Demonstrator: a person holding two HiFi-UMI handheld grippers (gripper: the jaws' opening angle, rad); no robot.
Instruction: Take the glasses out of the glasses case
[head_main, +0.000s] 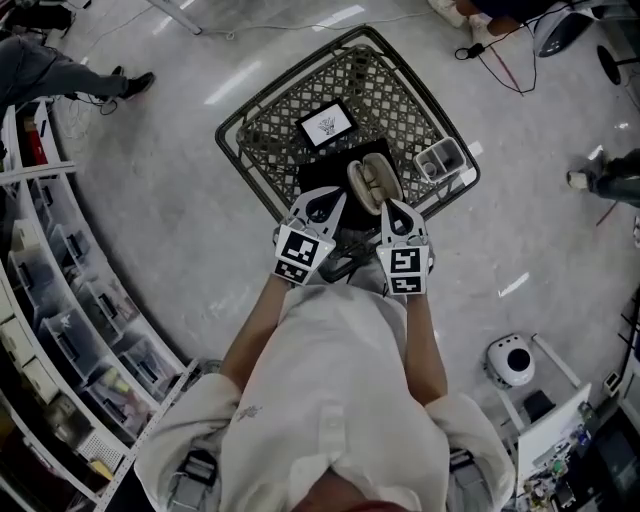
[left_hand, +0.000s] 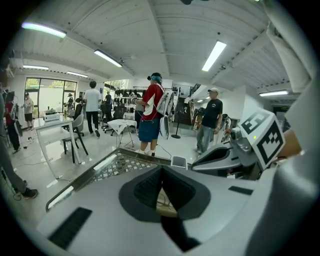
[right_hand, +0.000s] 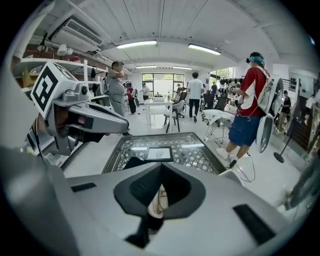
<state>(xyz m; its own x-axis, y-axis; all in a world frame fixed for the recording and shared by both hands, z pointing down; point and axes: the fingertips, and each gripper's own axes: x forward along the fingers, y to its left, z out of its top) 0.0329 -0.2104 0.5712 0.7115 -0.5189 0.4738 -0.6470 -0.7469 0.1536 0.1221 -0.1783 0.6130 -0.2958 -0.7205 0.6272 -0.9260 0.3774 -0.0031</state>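
Both claws are up in front of you, side by side above the near edge of the worktop.

- Left claw: jaws together, tips meeting, nothing clamped. In the left gripper view you only get a beige sliver through the gap behind the pads.
- Right claw: jaws together too, nothing between the pads. Same beige sliver behind them in the right gripper view.
- Glasses case: beige, lying on the black mat at the near side of the worktop. In the head view it sits at 12 o'clock from you, just past and between the two claw tips. It looks opened, but I can't make out the glasses inside. I also can't tell if either tip touches the case.
- White card with a printed mark: 11 o'clock from the case, further out on the lattice top.
- Clear plastic box: 2 o'clock from the case, at the worktop's right corner.
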